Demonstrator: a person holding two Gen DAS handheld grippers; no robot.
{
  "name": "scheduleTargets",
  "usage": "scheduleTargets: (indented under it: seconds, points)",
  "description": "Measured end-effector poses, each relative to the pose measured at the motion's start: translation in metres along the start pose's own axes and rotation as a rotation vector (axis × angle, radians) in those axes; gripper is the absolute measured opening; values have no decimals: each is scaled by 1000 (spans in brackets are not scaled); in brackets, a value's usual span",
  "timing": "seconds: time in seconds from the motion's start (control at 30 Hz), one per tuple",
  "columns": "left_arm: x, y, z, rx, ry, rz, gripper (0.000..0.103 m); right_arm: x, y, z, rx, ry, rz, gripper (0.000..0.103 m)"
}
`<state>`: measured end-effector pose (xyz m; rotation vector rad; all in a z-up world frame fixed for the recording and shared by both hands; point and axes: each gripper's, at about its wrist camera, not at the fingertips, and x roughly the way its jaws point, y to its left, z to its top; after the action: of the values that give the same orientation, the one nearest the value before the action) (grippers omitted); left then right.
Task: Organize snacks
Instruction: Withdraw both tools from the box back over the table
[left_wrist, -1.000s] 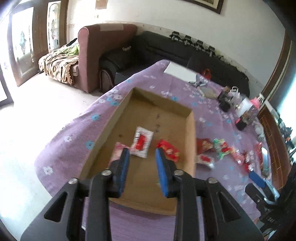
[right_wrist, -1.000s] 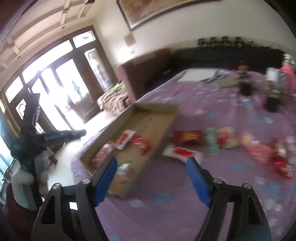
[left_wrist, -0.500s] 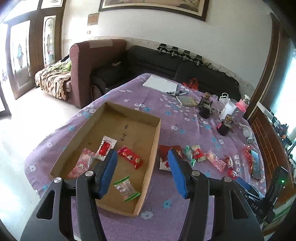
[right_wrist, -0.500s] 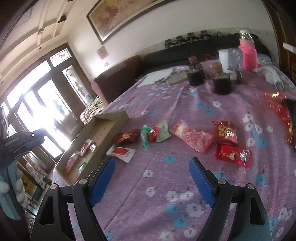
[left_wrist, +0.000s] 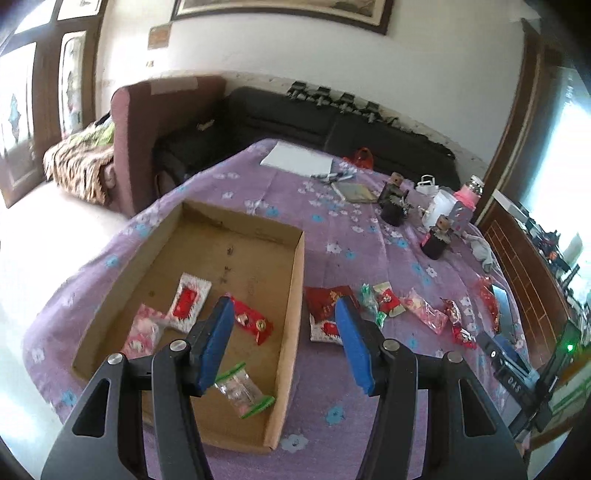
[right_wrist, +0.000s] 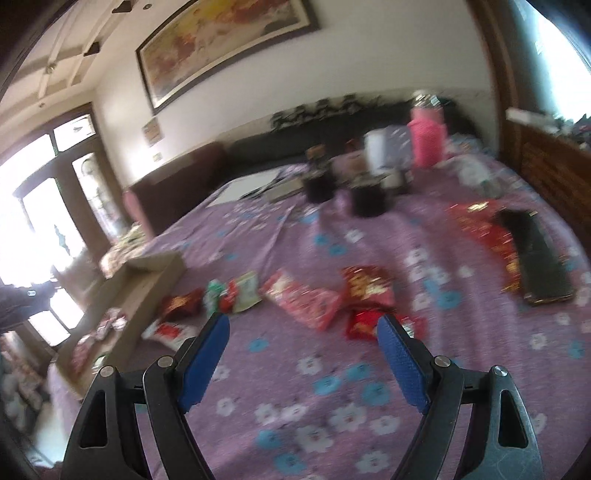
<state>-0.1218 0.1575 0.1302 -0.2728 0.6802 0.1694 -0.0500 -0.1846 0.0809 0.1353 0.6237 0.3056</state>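
Left gripper (left_wrist: 284, 343): fingers apart, nothing between the pads; jaws just opened wider. Hovers over the right wall of the cardboard tray (left_wrist: 293, 295), left finger above the tray floor, right finger above the cloth outside it.

Inside the tray, ahead of the left finger: white-and-red sachet (left_wrist: 190, 301), pink sachet (left_wrist: 142, 328), red sachet with gold print (left_wrist: 251, 321). Beneath the left pad: clear packet with green ends (left_wrist: 243, 391).

Just outside the tray, at the tip of the right finger: dark red packet (left_wrist: 327, 299) lying partly over a white-and-red packet (left_wrist: 325, 328).

Right gripper (right_wrist: 303, 334): fingers wide apart, empty, above the purple flowered tablecloth (right_wrist: 332, 406). View blurred. Just beyond the right fingertip: red packet (right_wrist: 364, 325). Ahead between the fingers: pink packet (right_wrist: 310, 301), red-and-gold packet (right_wrist: 365, 286). Ahead of the left fingertip: green-and-red wrapped sweets (right_wrist: 232, 291).

Handling, judged: light, soft, crinkly film pouches; slippery, flat against the cloth, contents possibly crushable. Best taken across the short width at a raised crimped edge or puffed middle, with one pad slid under, gentle closure. Overlapping pair: top packet first.

Remaining, judged: most loose snacks not yet in the tray.
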Motion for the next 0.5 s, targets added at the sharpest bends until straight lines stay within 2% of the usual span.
scheduleTargets:
  seconds: [0.13,0.2,0.23,0.27,0.4,0.5]
  points:
    - [-8,1,7,58,-37,-33,56,-8,1,2,-30,-90,-168,86]
    - [-10,3,12,77,-48,-51,64,-9,2,2,-46,-110,-219,90]
    - [-11,4,13,78,-54,-59,74,-9,2,2,-50,-111,-227,90]
    - [-12,5,15,76,-60,-63,81,-9,2,3,-53,-106,-240,90]
    - [-6,15,21,65,-49,-122,82,-2,-8,4,-44,-19,-262,90]
    - [3,22,23,62,-12,-152,82,1,-22,2,-39,35,-316,90]
